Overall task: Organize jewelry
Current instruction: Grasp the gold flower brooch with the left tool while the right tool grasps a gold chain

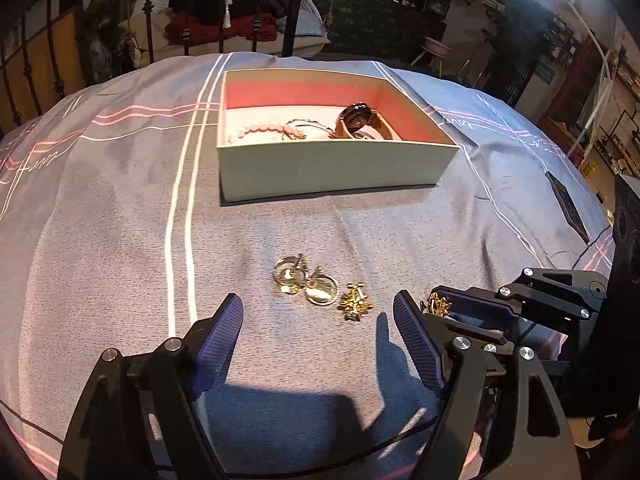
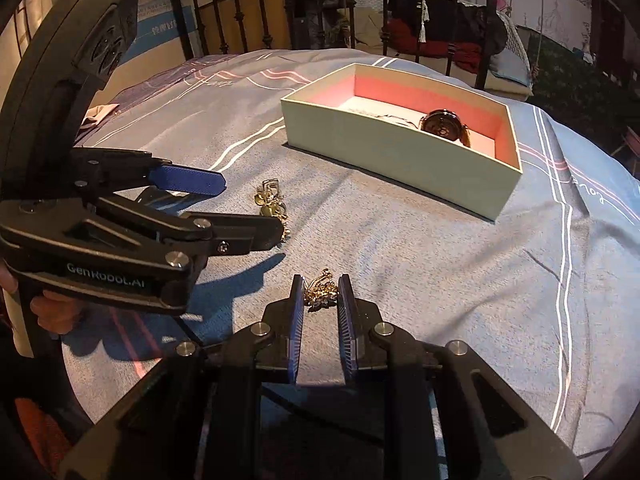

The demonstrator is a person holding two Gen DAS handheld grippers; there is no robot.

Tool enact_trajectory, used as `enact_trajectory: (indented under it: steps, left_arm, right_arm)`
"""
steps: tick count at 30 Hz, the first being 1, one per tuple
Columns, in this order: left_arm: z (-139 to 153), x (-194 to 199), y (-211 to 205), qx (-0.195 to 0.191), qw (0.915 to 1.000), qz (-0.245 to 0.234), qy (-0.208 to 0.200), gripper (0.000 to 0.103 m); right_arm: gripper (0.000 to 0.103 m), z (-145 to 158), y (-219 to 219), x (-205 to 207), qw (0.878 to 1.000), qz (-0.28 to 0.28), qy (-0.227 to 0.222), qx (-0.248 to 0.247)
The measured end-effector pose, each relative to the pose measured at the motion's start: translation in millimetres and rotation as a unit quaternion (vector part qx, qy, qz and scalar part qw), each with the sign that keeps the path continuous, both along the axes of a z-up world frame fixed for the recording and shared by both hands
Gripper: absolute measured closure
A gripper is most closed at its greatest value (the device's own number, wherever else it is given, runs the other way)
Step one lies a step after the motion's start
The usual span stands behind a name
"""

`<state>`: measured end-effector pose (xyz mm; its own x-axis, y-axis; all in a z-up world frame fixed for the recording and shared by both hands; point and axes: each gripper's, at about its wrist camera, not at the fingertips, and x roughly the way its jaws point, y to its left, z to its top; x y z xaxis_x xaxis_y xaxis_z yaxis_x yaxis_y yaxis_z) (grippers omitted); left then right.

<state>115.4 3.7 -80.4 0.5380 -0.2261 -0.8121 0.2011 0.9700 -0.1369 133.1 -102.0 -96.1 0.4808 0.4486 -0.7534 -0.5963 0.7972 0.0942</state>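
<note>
Clamping a small gold ornament between its blue pads, the right gripper sits low over the grey-blue bedspread, its jaws nearly together with the piece caught near the tips. At about ten o'clock from it in the right wrist view, the left gripper reaches in from the left edge with its jaws standing apart and nothing between them, a person's hand wrapped around its handle. In the left wrist view, the left gripper's two blue pads frame bare cloth, and just beyond them, toward twelve o'clock, lie two gold hoop earrings touching each other, with a gold snowflake-like piece just beside them at their four o'clock. Farther up at twelve o'clock stands an open pale box with a pink lining, resting on the bedspread. Inside it lie a pink bead bracelet, a thin wire-like bangle and a dark-faced watch on a tan strap, the watch toward the box's right side.
</note>
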Motion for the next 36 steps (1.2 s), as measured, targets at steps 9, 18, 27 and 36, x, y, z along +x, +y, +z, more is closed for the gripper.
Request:
enact_trajectory:
  steps: [9,18,27,36]
  left_arm:
    - [-4.7,2.5,-22.3,0.038,0.9993,-0.002,0.005,0.058]
    - [-2.7,-1.2,-28.9,0.031,0.9995,-0.003,0.003,0.086]
    - [8.5,-10.7,-17.7,-0.007,0.9999,0.002,-0.01,0.086]
    - [12.7,-7.9,-15.1,-0.002,0.9998,0.01,-0.016,0.086]
  right_arm:
    - [0.085,-0.6,-7.1,-3.6,1.0,-0.008,-0.001,0.0]
    - [0.085,-1.3,-8.1,-3.6,1.0,-0.01,0.0,0.006]
    - [0.085,0.0,-9.2,-4.0,1.0,-0.013,-0.001,0.012]
    - [0.085,3.1,-9.6,-4.6,1.0,-0.018,-0.005,0.013]
